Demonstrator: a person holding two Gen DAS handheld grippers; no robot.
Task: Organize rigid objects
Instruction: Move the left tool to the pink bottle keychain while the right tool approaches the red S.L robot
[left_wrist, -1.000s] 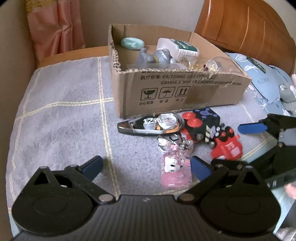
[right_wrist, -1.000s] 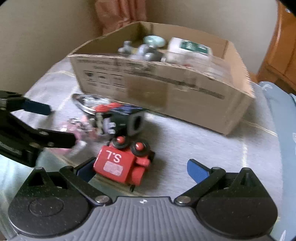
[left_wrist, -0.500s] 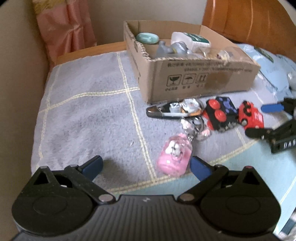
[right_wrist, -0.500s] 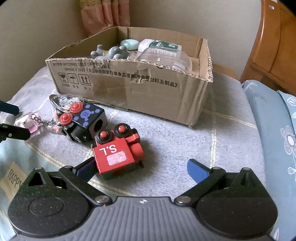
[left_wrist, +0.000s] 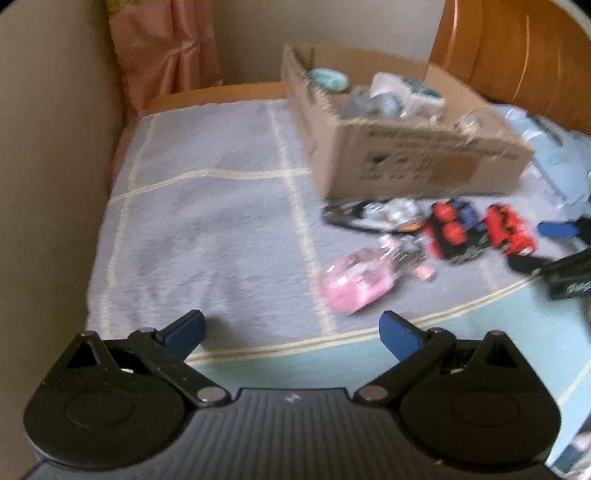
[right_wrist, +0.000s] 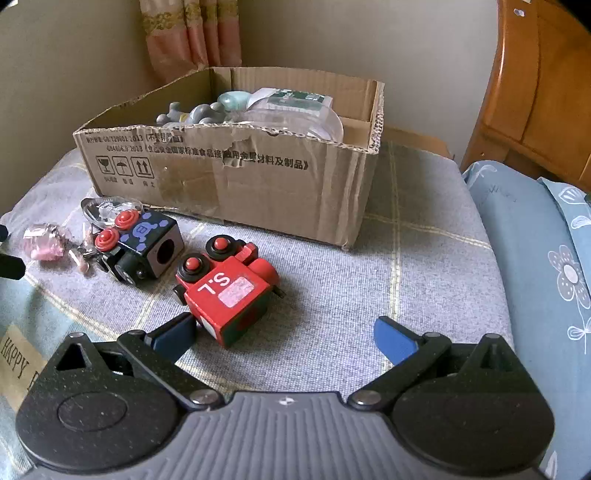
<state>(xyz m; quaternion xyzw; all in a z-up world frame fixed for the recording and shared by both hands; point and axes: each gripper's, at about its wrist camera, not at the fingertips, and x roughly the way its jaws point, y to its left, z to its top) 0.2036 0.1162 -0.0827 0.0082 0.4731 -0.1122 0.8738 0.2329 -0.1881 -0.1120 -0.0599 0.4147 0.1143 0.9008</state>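
Holding both tools over the grey checked blanket (right_wrist: 424, 266), I am keeping each one spread wide with nothing between the fingers. My right gripper (right_wrist: 284, 334) is hovering low, its left pad just beside the red toy train (right_wrist: 229, 291), which is lying tilted on the blanket, marked "S.L". My left gripper (left_wrist: 291, 328) is hanging well back from the pile. A cardboard box (right_wrist: 258, 177) is sitting behind the toys, already carrying a clear bottle (right_wrist: 295, 110) and grey figures (right_wrist: 195, 112). Just left of the red train, the black toy block (right_wrist: 142, 245) with red knobs is resting apart from it. Farther left, a pink keychain (left_wrist: 356, 286) is lying by a clear, teardrop-shaped tape dispenser (left_wrist: 373, 218), blurred in my left view.
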